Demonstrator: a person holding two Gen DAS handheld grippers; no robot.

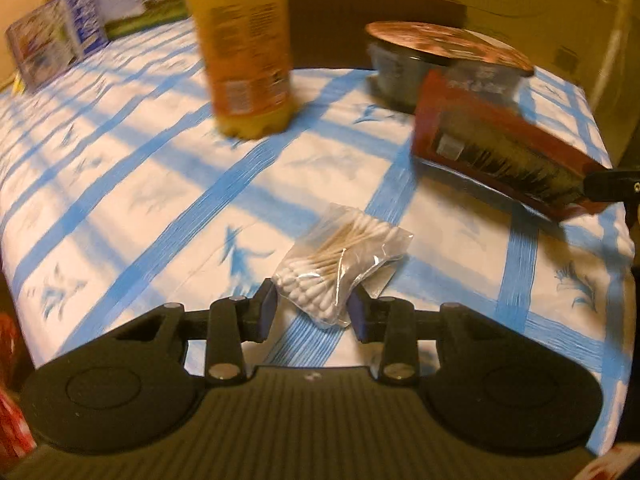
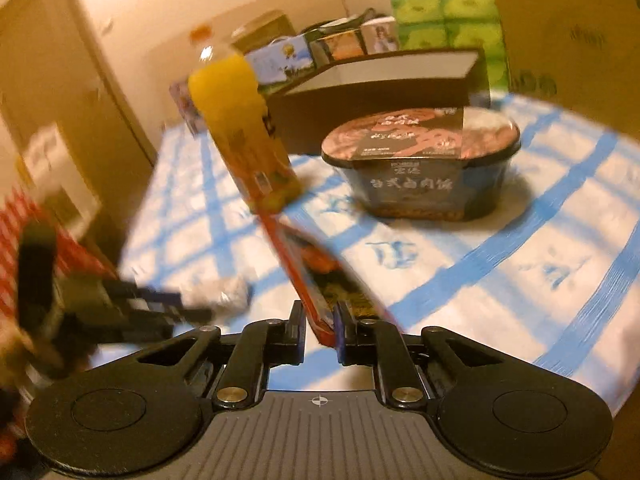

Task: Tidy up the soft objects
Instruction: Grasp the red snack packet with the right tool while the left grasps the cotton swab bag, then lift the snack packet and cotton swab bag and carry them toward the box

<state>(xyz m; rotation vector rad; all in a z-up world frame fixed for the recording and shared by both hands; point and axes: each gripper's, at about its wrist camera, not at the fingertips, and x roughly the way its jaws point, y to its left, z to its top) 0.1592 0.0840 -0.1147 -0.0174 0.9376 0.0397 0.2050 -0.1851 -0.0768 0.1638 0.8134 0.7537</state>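
A clear bag of cotton swabs [image 1: 340, 256] is just above the blue-and-white checked cloth [image 1: 140, 184]. My left gripper [image 1: 312, 308] is shut on its near end, with a pad pressing each side. A flat red food packet [image 2: 304, 264] is tilted off the cloth, and my right gripper [image 2: 320, 326] is shut on its near edge. In the left wrist view the red packet [image 1: 492, 148] hangs at the right, held at its corner. In the right wrist view the bag of swabs [image 2: 224, 296] shows as a white blur at the left.
An orange juice bottle [image 1: 248, 52] stands mid-cloth, with a lidded instant-food bowl [image 2: 424, 168] to its right. A dark box [image 2: 380, 92] sits behind them. Tissue boxes [image 1: 60, 40] are at the far left, and green packs [image 2: 448, 20] and a cardboard carton [image 2: 568, 24] stand beyond.
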